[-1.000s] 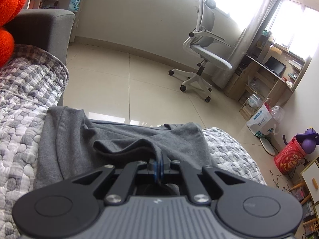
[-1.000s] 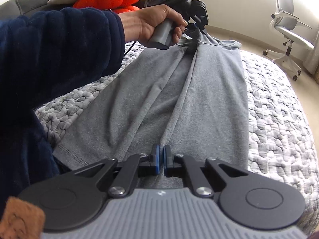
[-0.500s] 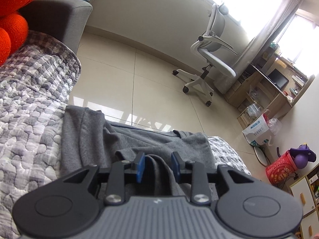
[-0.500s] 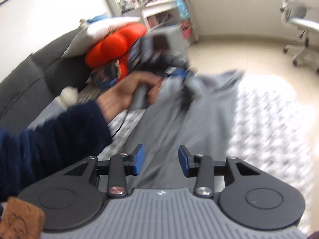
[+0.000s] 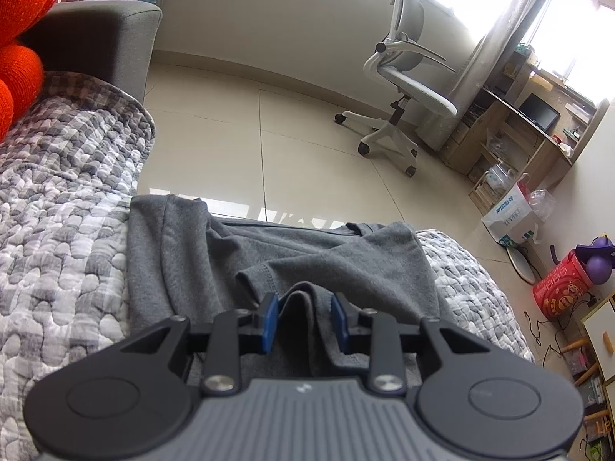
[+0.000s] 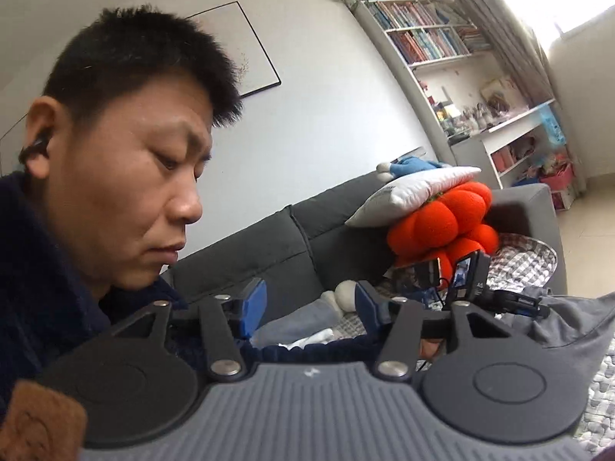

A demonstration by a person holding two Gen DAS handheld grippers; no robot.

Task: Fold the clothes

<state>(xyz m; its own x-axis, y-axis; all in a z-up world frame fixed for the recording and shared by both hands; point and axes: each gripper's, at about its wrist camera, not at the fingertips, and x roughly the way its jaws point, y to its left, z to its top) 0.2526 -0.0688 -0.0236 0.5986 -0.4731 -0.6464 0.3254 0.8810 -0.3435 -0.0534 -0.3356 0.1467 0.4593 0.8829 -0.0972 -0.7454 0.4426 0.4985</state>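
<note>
Grey garment [image 5: 346, 265] lies spread on the quilted sofa cover [image 5: 65, 230], its far end at the cover's front edge, next to the tiled floor [image 5: 238, 142]. A hemmed flap is folded back across the middle and sits rumpled, not flat.

Left gripper [image 5: 303, 320]: jaws parted, blue pads clear of the cloth. A raised ridge of the garment stands between them, apparently touching neither pad. Nothing gripped.

Right gripper [image 6: 309, 307]: jaws opening, nothing between them. It points roughly level toward the sofa back [image 6: 276, 238] and the person's dark sleeve, away from the garment. In this view the garment shows only at the right edge, beside the left gripper.

Judgement: a fold looks just laid down; next grasp not yet begun.

Risks from here:
- The ridge between the left jaws is loose. If the gripper backs out low, a pad may drag it and undo the fold.
- The garment's far end sits at the cover's front edge; a pull toward the floor could slide it off.
- The rumpled flap, if folded over as is, would lock in creases.
- The right gripper faces away from the cloth, so its re-approach may catch the wrong layer.
- The orange plush cushion [image 6: 442, 219] at the cover's far corner limits room on that side.
</note>
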